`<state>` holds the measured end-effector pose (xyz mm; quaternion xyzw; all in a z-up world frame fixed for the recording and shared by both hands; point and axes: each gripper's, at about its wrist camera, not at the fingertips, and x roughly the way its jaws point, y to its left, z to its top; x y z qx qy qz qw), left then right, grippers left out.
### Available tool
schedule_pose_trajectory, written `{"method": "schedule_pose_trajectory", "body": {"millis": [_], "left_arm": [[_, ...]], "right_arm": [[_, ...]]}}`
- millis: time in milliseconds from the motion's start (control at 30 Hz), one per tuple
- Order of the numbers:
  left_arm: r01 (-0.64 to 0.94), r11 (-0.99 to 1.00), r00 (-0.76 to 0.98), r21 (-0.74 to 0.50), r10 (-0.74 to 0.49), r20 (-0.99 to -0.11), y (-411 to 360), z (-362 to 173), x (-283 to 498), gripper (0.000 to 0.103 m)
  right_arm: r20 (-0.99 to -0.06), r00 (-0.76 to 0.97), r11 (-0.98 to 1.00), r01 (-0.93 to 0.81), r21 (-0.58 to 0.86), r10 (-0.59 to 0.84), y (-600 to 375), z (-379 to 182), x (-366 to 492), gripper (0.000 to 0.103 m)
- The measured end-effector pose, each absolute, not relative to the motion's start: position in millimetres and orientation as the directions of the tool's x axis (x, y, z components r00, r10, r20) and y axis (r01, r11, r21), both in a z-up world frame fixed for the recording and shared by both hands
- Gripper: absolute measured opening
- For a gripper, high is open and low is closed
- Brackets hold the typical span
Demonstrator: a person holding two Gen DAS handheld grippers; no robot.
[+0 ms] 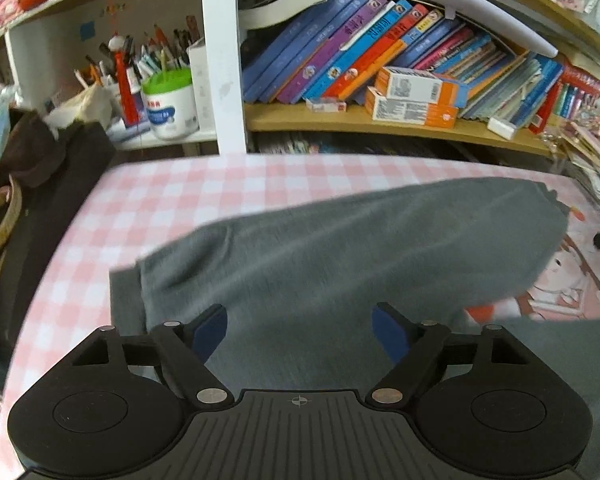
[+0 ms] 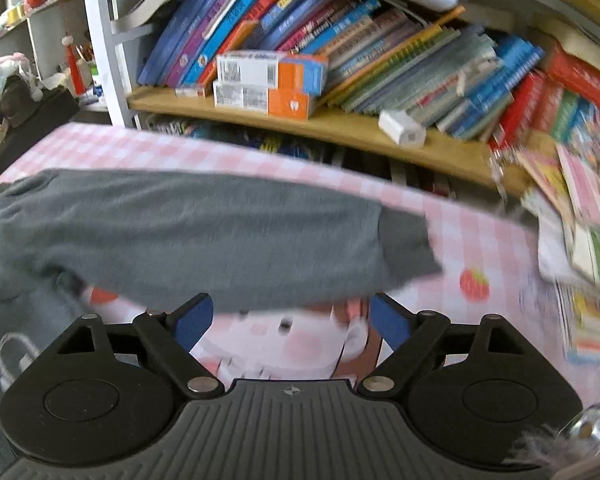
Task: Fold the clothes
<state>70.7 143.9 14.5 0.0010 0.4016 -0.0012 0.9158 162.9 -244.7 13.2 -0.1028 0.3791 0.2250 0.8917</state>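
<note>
A wooden bookshelf [image 1: 380, 122] runs across the upper half of the frame, packed with leaning books [image 1: 340, 48] and two stacked orange-and-white boxes [image 1: 416, 100]. A white upright post [image 1: 224, 60] divides it from a white shelf at upper left holding a green-lidded tub [image 1: 170, 100] and a cluster of pens [image 1: 140, 56]. Below, a pink-and-white checked tablecloth [image 1: 180, 188] covers the table. Loose booklets [image 2: 580, 208] pile up at right in the right wrist view.
</note>
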Motion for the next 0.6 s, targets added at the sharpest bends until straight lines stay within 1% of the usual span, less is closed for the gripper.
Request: {"method": "schedule_pose_trajectory", "body": {"millis": [233, 600], "left_arm": [[0.017, 0.999, 0.672, 0.048, 0.025, -0.740, 150, 12, 106, 0.086], [0.064, 0.992, 0.634, 0.111, 0.045, -0.772, 153, -9, 147, 0.086]], "right_arm": [[-0.731, 0.600, 0.848, -0.528, -0.055, 0.327, -242, 12, 213, 0.087], [-0.767, 0.563, 0.818, -0.569, -0.088, 0.309, -237, -11, 265, 0.087]]}}
